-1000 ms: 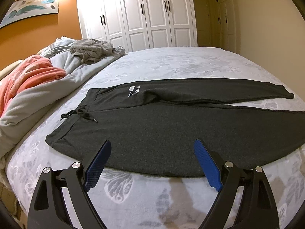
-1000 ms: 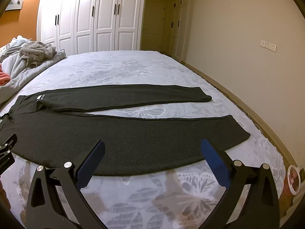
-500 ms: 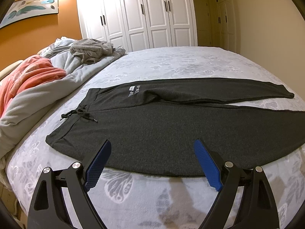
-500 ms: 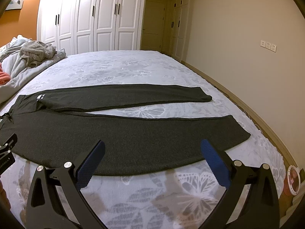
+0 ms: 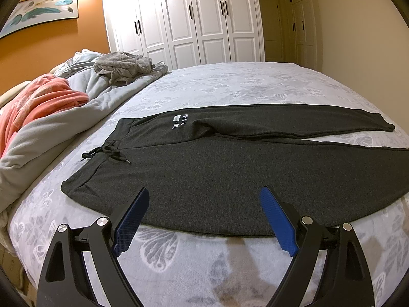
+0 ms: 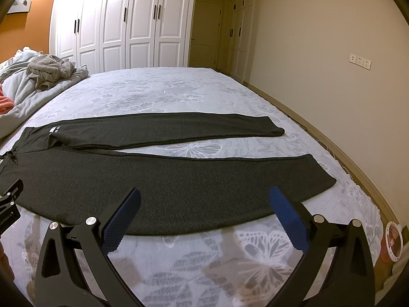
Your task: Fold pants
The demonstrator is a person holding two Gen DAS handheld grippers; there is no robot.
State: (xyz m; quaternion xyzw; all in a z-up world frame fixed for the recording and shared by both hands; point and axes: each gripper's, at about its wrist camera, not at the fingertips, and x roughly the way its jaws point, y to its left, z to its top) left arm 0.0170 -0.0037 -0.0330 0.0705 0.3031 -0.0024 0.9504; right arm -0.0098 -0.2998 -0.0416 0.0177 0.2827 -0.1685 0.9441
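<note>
Dark grey pants [image 5: 204, 168] lie spread flat across the bed, waistband with a drawstring [image 5: 107, 153] to the left, both legs stretched to the right and parted in a narrow V. My left gripper [image 5: 204, 199] hangs open just above the near edge of the hip area, holding nothing. In the right wrist view the pants [image 6: 179, 179] show both cuffs at the right. The right gripper [image 6: 204, 199] is open over the near leg's lower edge, empty. The left gripper's tip [image 6: 10, 199] shows at that view's left edge.
The bed [image 5: 230, 87] has a grey butterfly-print cover. A rumpled grey duvet [image 5: 64, 117], a pink blanket [image 5: 38, 102] and a grey garment [image 5: 120, 66] pile up at the left. White wardrobe doors [image 6: 127, 20] stand behind; a wall runs along the right beside the floor [image 6: 358, 168].
</note>
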